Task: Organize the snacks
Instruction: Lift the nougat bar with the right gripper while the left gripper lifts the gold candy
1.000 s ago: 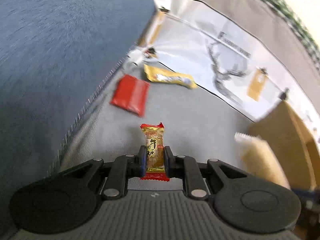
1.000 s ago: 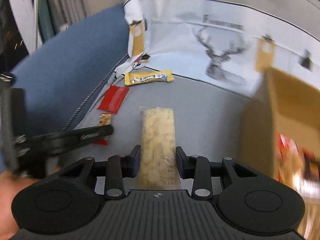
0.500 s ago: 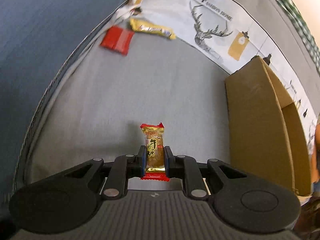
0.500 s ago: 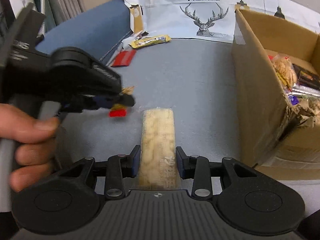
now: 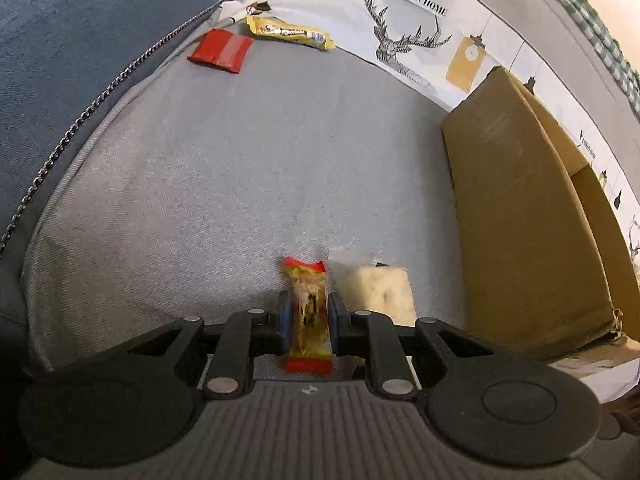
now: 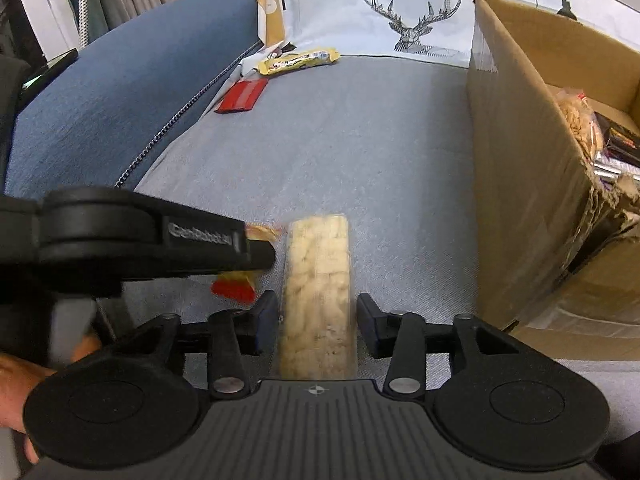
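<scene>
Blue sofa fabric [image 5: 80, 60] fills the far left, and at the back of the grey seat cushion [image 5: 260, 168] lie a red packet [image 5: 221, 50] and a yellow bar [image 5: 290, 33], both untouched and well apart from the working area. Nearer, the left gripper [image 5: 308, 320] has its jaws narrow and pressed on a small gold candy with red ends [image 5: 307, 312]; a second ago it hung close to the red packet, and it has since drawn back across the cushion, so the two rear snacks now sit far off. It points steeply down at the seat. In the right wrist view this gripper comes in from the left edge, held in a hand [image 6: 24, 372], with the candy just beside the pale cracker pack [image 6: 318, 296]. The right gripper [image 6: 318, 316] has just been opening its jaws: half a second ago the pads pressed the pack's sides, now a gap shows on each side and the pack sits loose between them, apparently resting on the cushion. My judgement is that the pack has been set down, and the candy looks due to go beside it. The right gripper also points steeply down. At right stands a cardboard box [image 6: 520, 184], holding more snacks.
</scene>
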`<state>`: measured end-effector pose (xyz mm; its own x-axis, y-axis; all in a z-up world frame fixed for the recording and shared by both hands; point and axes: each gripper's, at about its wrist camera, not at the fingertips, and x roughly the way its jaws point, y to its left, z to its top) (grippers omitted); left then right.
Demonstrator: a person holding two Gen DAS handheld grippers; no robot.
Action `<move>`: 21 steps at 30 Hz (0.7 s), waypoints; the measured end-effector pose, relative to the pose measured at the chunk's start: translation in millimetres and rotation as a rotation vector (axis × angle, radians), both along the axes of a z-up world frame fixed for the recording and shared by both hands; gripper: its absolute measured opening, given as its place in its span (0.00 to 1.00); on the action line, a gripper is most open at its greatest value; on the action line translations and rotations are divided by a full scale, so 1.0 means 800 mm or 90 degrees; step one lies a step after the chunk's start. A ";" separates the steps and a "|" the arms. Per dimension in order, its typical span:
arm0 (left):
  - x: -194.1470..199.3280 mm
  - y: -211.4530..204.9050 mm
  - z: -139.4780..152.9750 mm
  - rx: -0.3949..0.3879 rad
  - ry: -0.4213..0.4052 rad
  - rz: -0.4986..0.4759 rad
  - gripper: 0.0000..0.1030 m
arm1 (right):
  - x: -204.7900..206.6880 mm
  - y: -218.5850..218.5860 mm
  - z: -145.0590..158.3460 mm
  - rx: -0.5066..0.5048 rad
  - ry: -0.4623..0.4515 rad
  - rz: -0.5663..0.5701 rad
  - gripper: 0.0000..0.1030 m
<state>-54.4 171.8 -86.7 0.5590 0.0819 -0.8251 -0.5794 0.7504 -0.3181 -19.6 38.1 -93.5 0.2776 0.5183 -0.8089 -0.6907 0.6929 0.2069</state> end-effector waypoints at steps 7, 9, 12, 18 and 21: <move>0.000 -0.004 -0.001 0.008 0.001 -0.010 0.20 | 0.005 -0.003 -0.008 -0.009 0.015 0.006 0.51; 0.001 -0.006 -0.001 0.016 0.004 -0.016 0.21 | 0.006 -0.003 -0.011 -0.013 0.018 0.006 0.51; 0.002 -0.008 -0.001 0.023 0.006 -0.023 0.22 | 0.004 -0.001 -0.011 -0.017 0.010 0.012 0.53; 0.002 -0.010 -0.001 0.028 0.007 -0.026 0.22 | 0.001 0.002 -0.011 -0.021 -0.001 0.019 0.53; 0.002 -0.012 -0.001 0.034 0.009 -0.030 0.22 | 0.001 0.001 -0.012 -0.021 -0.003 0.018 0.53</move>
<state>-52.6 162.1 -87.2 0.5517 0.0994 -0.8281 -0.5468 0.7928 -0.2691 -19.0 39.3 -102.9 0.2666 0.4995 -0.8243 -0.7115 0.6789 0.1813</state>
